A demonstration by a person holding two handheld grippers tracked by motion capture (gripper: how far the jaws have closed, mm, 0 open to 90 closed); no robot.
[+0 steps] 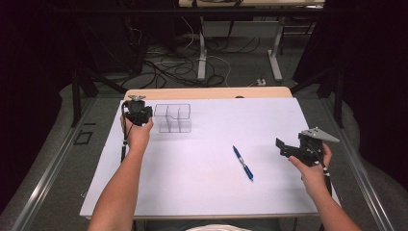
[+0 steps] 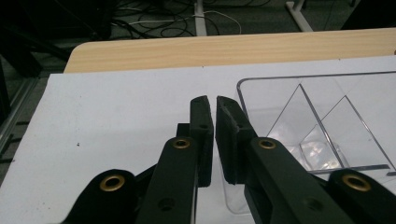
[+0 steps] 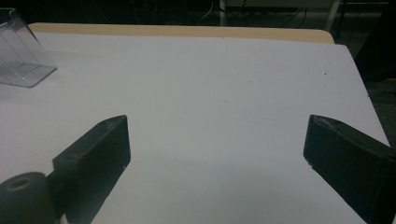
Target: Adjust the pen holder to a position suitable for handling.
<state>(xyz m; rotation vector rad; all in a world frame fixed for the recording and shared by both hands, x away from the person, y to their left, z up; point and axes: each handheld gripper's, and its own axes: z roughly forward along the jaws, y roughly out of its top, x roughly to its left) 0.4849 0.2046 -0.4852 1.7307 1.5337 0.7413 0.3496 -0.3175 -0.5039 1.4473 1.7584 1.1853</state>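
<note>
While the left gripper [image 1: 144, 113] sits at the near-left corner of the clear box [image 1: 173, 118], its jaws are drawn nearly together, with only a thin slit between the pads. In the left gripper view [image 2: 215, 100] the box's left wall [image 2: 280, 116] rises right at the right-hand pad, and the slit lines up with that wall's near end; whether the pads actually pinch the wall or merely touch it cannot be told, since the clear plastic is lost behind the black fingers [image 2: 233, 135].

That box stands toward the far left of the white sheet [image 1: 207, 159] covering the table, with thin clear dividers splitting it into several compartments, all bare inside. A strip of the wooden tabletop [image 1: 211, 93] shows beyond the sheet's far edge.

A blue pen [image 1: 243, 162] lies alone on the sheet right of centre, slanted, well apart from the box and nearer to the right gripper [image 1: 285, 147]. Nothing lies between the pen and either gripper.

The right gripper hangs over the sheet's right edge, its jaws pointing toward the middle of the table. In the right gripper view [image 3: 217, 140] the two pads stand spread wide, with only bare sheet between them; they hold and touch nothing. The box's corner [image 3: 21, 56] shows at the far left of that view.

Beyond the table, cables [image 1: 168, 62] sprawl across the floor among metal table legs [image 1: 275, 53]. No brand, label or writing can be read on anything.
</note>
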